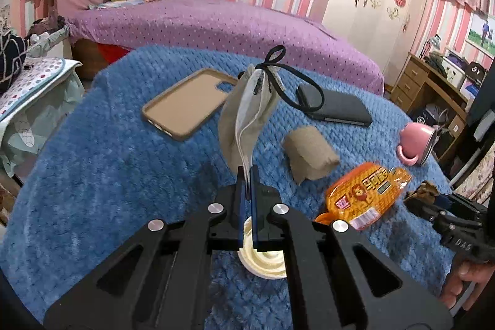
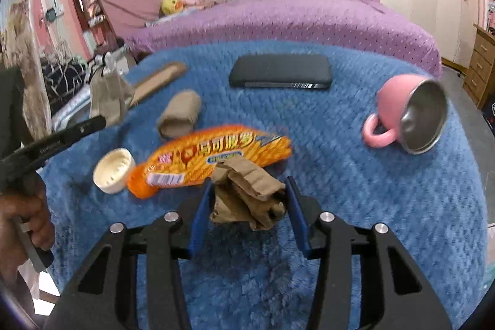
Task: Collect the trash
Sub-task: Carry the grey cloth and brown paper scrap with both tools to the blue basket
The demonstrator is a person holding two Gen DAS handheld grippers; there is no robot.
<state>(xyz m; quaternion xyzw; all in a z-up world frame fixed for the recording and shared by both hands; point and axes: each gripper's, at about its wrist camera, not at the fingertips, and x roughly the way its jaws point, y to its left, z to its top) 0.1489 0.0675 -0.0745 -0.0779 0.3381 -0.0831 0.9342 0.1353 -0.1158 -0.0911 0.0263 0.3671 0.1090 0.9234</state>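
Note:
My left gripper (image 1: 247, 175) is shut on the rim of a beige drawstring bag (image 1: 244, 113) and holds it up above the blue blanket (image 1: 108, 169); the bag also shows in the right wrist view (image 2: 106, 96). My right gripper (image 2: 247, 190) has its jaws wide apart around a crumpled brown paper wad (image 2: 247, 197), which sits between the blue pads. An orange snack wrapper (image 2: 204, 160) lies just beyond it, also in the left wrist view (image 1: 365, 194). A cardboard roll (image 2: 179, 113) and a cream lid (image 2: 113, 170) lie nearby.
A tan phone case (image 1: 188, 101), a dark phone (image 2: 280, 71) and a tipped pink mug (image 2: 408, 119) lie on the blanket. A purple bed (image 1: 216, 20) stands behind, and a wooden desk (image 1: 427, 82) at the right.

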